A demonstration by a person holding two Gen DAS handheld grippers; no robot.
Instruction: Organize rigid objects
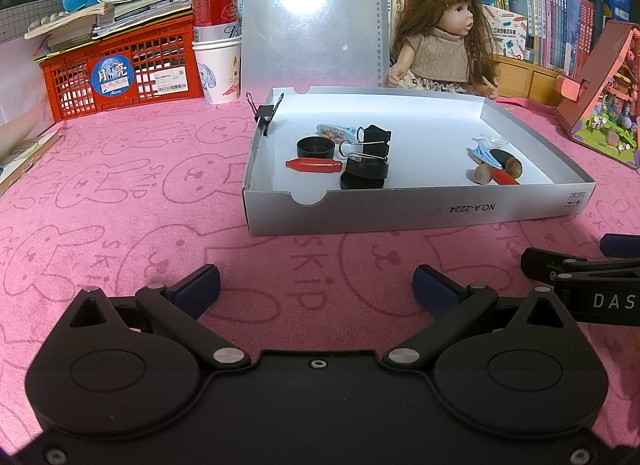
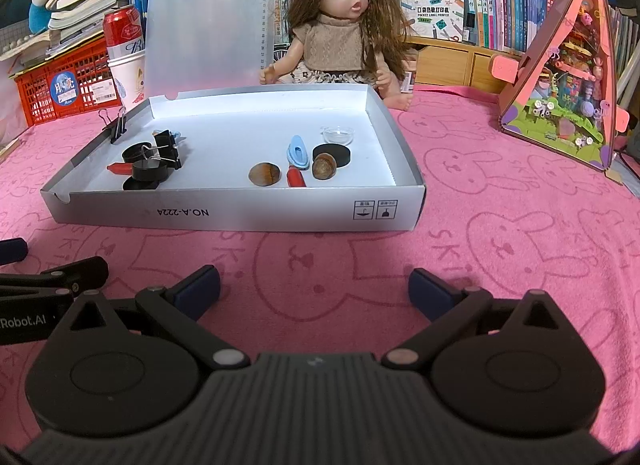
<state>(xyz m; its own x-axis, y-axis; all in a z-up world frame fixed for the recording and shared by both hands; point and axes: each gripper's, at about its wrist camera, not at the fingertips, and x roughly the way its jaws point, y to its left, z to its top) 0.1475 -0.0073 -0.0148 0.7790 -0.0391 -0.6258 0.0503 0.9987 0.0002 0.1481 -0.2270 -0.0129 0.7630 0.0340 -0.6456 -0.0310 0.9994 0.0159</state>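
A shallow grey box [image 1: 400,209] [image 2: 240,213] stands on the pink cloth with small things in it: black caps [image 1: 314,147] [image 2: 331,155], black binder clips [image 1: 374,141] [image 2: 166,147], red pegs [image 1: 314,165] [image 2: 296,177], a blue clip [image 2: 298,151], two brown nuts [image 2: 264,173] and a clear cap [image 2: 339,133]. Another binder clip [image 1: 264,113] [image 2: 118,125] grips the box's left wall. My left gripper [image 1: 316,289] is open and empty, in front of the box. My right gripper [image 2: 314,289] is open and empty too, beside the left one.
A doll [image 2: 340,33] sits behind the box, with a clear plastic sheet [image 1: 312,13] to its left. A red crate [image 1: 120,69], a can in a paper cup [image 1: 216,45] and books stand far left. A pink toy house [image 2: 568,77] stands right.
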